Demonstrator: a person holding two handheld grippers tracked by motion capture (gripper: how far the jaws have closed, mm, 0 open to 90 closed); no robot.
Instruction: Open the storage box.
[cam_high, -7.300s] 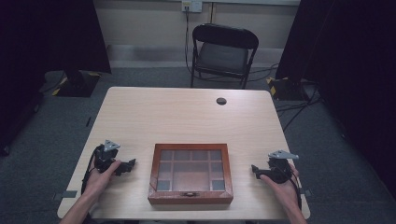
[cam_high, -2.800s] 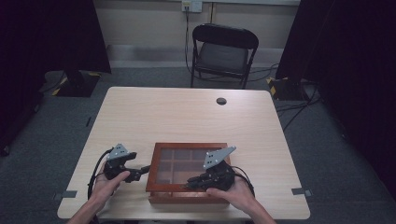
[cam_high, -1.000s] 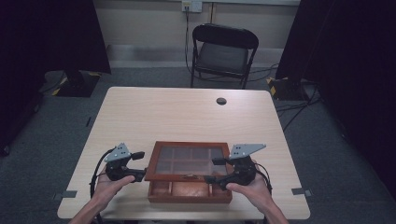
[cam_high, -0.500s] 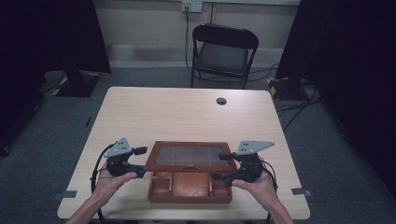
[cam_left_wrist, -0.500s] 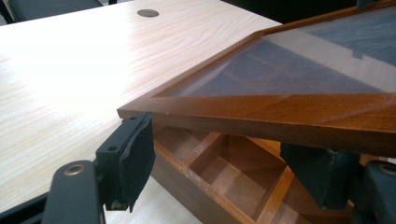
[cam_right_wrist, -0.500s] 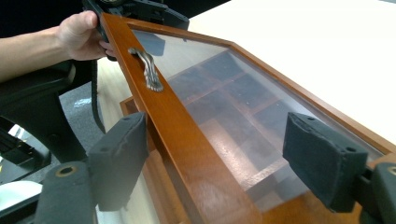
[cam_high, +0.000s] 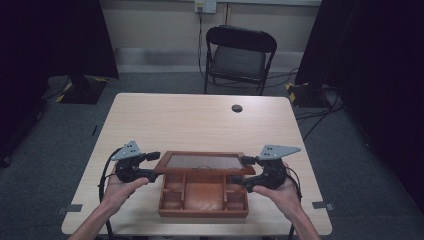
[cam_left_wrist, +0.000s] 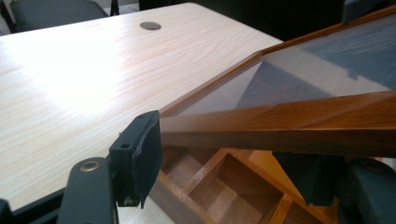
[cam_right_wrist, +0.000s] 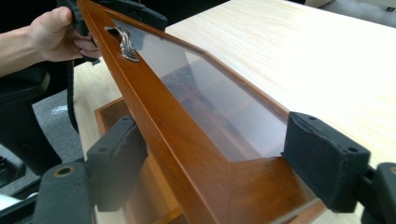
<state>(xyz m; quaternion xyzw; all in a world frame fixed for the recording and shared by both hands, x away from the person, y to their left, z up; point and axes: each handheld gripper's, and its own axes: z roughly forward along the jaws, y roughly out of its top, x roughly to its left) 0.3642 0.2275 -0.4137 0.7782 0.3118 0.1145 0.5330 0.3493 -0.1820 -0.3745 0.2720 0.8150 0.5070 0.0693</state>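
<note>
looking down from the high view, i take the wooden box (cam_high: 203, 197) near the front edge of the table (cam_high: 200, 125) as my landmark: its glass-paned lid (cam_high: 204, 162) is tilted up off the box, hinged along the far side, with the compartments below it open to view. my left gripper (cam_high: 150, 165) is at the lid's left end and my right gripper (cam_high: 246, 172) at its right end, each hand just beside the box. in the left gripper view one black pad (cam_left_wrist: 140, 156) lies against the lid's wooden frame, while the other jaw sits below the frame in shadow, so i cannot tell whether it touches; these jaws have just been closing with the frame between them. in the right gripper view the pads (cam_right_wrist: 322, 158) stand on either side of the lid's corner, one under the frame and one at the glass side, and they look pressed on it, pinching the lid. the metal handle (cam_right_wrist: 123, 42) on the lid's front rail shows there, and beyond it the left hand (cam_right_wrist: 56, 35), partly cut off by the picture's edge. the box's front compartments are half covered by the raised lid from the gripper views, and their contents are too dim to make out. beyond the box, a small dark round cap (cam_high: 237, 108) sits in the tabletop, and a chair (cam_high: 240, 55) stands past the far edge.
</note>
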